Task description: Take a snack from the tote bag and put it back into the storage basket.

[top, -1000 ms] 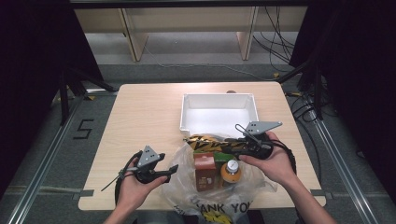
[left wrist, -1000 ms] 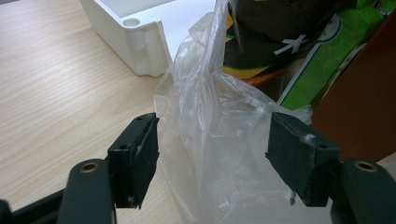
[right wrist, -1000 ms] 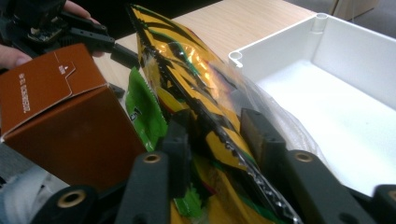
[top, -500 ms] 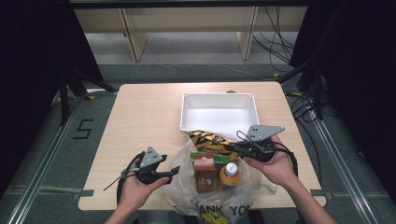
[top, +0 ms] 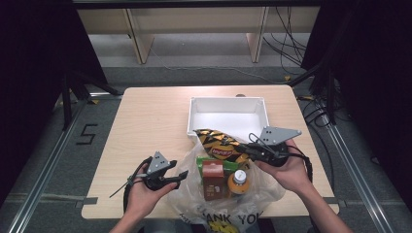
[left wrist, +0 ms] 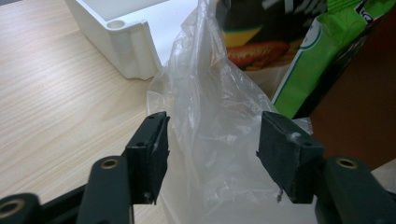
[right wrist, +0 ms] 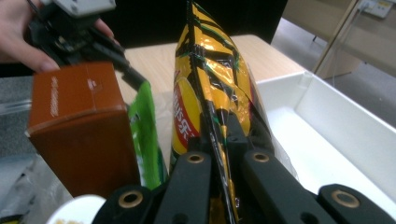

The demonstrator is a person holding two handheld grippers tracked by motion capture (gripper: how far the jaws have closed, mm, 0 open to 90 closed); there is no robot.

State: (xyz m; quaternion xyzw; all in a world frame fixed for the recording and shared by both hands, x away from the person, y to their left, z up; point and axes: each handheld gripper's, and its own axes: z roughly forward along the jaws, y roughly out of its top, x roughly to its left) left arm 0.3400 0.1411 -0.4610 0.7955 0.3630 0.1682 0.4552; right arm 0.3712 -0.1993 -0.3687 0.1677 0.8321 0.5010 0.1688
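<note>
A clear plastic shopping bag (top: pixel 192 194) lies at the table's near edge with groceries in it. My right gripper (top: pixel 245 148) is shut on the end of a yellow and black chip bag (top: pixel 218 143), which sticks out of the bag toward the white tray (top: pixel 228 101). In the right gripper view the chip bag (right wrist: pixel 210 70) stands pinched between the jaws of the right gripper (right wrist: pixel 219 135). My left gripper (left wrist: pixel 212 140) is open. Its jaws have just been closing, with the plastic bag's (left wrist: pixel 210 107) rim between the pads and not pressed.
Inside the bag stand a brown box (top: pixel 212 177), a green packet (top: pixel 211 160) and an orange bottle with a white cap (top: pixel 239 180). The white tray (right wrist: pixel 345 126) holds nothing and lies just beyond the chip bag. Bare wood tabletop (top: pixel 145 121) spreads to the left.
The right gripper's jaws have closed on the chip bag, and the bag's far end has risen slightly toward the tray. The left hand has stayed at the plastic bag's rim.
</note>
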